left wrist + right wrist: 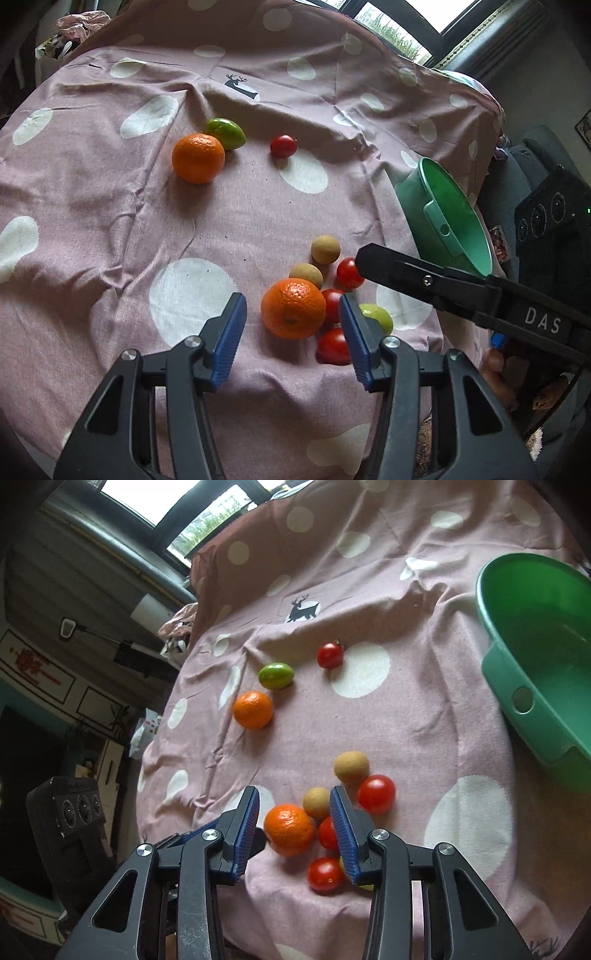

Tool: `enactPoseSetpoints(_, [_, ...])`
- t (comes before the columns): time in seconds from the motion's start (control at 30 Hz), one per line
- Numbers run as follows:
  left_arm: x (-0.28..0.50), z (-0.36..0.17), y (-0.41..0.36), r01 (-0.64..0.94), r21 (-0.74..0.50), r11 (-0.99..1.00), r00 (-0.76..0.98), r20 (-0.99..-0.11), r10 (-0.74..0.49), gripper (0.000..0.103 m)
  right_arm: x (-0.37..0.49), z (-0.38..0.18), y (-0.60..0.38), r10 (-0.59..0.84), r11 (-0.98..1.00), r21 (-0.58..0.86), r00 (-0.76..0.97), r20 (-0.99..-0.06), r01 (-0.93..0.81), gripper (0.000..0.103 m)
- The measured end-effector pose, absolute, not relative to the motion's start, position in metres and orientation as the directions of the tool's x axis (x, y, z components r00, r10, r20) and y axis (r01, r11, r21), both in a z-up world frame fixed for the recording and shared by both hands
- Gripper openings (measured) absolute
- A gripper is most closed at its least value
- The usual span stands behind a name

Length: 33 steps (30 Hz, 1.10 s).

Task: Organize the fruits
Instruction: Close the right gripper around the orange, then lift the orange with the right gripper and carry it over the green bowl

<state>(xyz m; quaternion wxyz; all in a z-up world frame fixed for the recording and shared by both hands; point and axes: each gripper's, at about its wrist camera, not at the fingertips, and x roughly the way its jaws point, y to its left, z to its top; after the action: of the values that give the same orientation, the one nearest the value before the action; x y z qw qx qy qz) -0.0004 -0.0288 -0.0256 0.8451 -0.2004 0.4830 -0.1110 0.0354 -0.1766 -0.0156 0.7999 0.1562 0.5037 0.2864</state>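
Fruits lie on a pink dotted cloth (110,221). A near cluster holds an orange (293,308), red tomatoes (349,273), two tan round fruits (325,249) and a green fruit (378,317). Farther off lie a second orange (198,158), a green fruit (226,133) and a tomato (283,146). My left gripper (293,341) is open just short of the near orange. My right gripper (293,832) is open above the same orange (289,829); it also shows in the left wrist view (384,264). A green bowl (535,657) stands at the right.
The cloth edge drops off at the right past the bowl (454,218). A black speaker (546,218) stands beyond that edge. A window is at the back. The cloth is wrinkled and covers a soft raised surface.
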Motion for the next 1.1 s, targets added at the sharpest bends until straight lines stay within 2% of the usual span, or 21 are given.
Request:
enactPoseSetpoints(0.27, [0.006,-0.041,-0.039,0.007,-0.427,0.904,0.463,-0.8,-0.382,0.051,0.039,-0.029,-0.163,0.596,0.799,0.52,0.278,-0.753,-0.302,0.041])
enactPoseSetpoints(0.47, [0.012,-0.051,-0.042,-0.007,-0.414,0.91,0.435,-0.821,-0.37,0.046,0.04,-0.038,-0.156,0.595,0.796,0.521,0.24,-0.767,-0.309,0.041])
enactPoseSetpoints(1.1, [0.014,-0.052,-0.047,0.007,-0.409,0.912,0.465,-0.806,-0.365,0.044,0.04,-0.041,-0.154,0.579,0.807,0.502,0.253,-0.775,-0.311,0.041])
